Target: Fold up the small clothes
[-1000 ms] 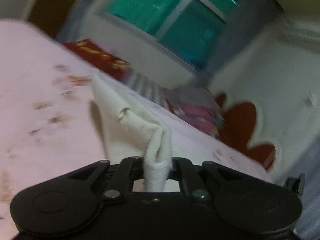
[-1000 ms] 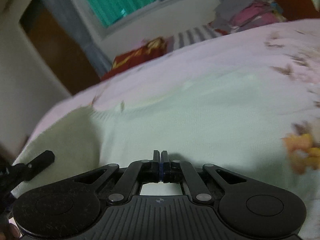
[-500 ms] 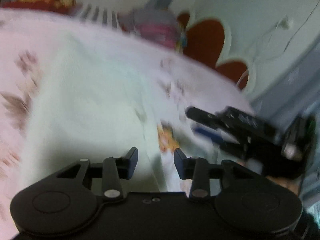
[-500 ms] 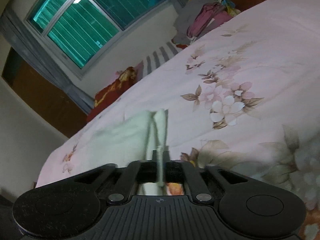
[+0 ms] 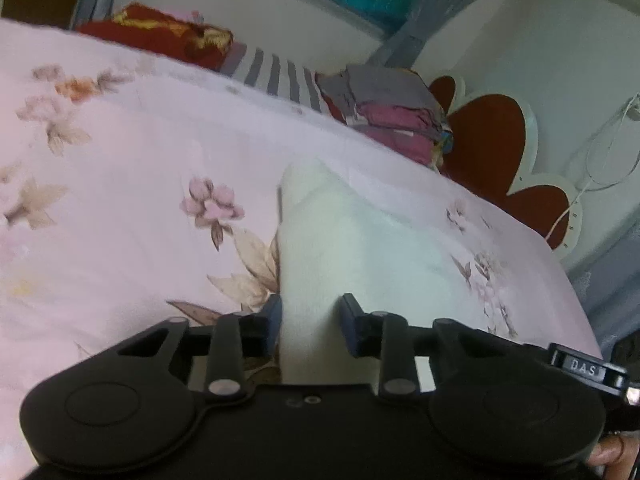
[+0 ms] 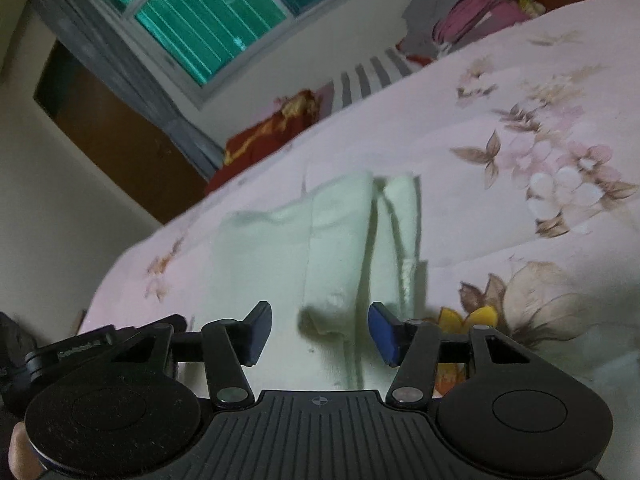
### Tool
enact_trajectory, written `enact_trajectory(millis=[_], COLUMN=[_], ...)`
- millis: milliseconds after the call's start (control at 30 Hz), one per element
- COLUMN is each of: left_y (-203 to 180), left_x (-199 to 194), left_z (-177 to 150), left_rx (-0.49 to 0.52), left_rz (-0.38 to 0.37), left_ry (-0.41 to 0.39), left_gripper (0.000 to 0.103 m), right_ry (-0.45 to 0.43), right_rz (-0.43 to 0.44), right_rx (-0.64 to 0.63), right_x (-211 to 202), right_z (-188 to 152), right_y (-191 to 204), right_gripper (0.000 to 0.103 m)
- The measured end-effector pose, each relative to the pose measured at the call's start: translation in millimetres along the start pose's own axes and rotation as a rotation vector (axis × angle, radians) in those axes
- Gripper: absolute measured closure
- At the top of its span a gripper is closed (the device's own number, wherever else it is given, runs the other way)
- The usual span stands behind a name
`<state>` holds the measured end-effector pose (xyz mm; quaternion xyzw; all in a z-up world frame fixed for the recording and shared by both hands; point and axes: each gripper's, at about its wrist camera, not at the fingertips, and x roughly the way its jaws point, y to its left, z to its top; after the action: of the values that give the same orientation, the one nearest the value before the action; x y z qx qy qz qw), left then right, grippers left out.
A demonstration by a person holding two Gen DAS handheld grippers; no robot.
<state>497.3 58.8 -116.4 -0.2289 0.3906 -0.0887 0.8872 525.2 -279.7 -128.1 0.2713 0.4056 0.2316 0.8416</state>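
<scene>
Now, left view: left gripper (image 5: 311, 322) open, jaws spread either side of a white garment (image 5: 360, 248), holding nothing; garment lying folded on the bedsheet (image 5: 120, 184), running from 6 o'clock up toward 12, its long left edge a clean straight line; clothes pile (image 5: 392, 116) at 1 o'clock, red cushion (image 5: 160, 36) at 11, red headboard (image 5: 492, 140) at 2; part of the other tool showing at 4 o'clock.

Next, right view: right gripper (image 6: 319, 334) also open and empty, jaws wide apart over the garment's near end (image 6: 320, 320); garment (image 6: 312, 240) lying at centre in narrow lengthwise panels, a raised, shadowed fold from 6 to 12, a rumpled lump just ahead of the jaws; window (image 6: 208, 20) at 11 o'clock; yellow flower print (image 6: 468, 316) at 4.

Likely step: releasing after a lengthwise fold and setting up the next one. To do well: smooth the lump first; take both layers at the near corners, one per tool; lift evenly, carry toward 12, lay edge on edge; close only once cloth, not sheet, sits between the pads. Risk: pinching the sheet, or dragging the upper layer askew.
</scene>
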Motion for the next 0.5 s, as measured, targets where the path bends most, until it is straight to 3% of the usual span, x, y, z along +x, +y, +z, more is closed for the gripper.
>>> enact_trajectory(millis=[367,400,433,500], left_y=[10,9,7,0], left_x=[9,9,7,0], left_z=[-3,-2,-1,1], left_rx=[0.022,0.036,0.045,0.077], left_rz=[-0.007,-0.005,-0.004,-0.031], left_ry=[0.041,0.039,0.031,-0.003], left_gripper=[0.073,0.074,0.077,0.083], right_ry=[0.064,0.068,0.08,0.084], right_rz=[-0.017,-0.03,-0.055,-0.057], right_rx=[0.002,-0.011,-0.036,-0.059], right_x=[31,33,36,39], right_z=[1,3,3,3], right_y=[6,8,10,14], right_gripper=[0.051,0.059,0.078,0.085])
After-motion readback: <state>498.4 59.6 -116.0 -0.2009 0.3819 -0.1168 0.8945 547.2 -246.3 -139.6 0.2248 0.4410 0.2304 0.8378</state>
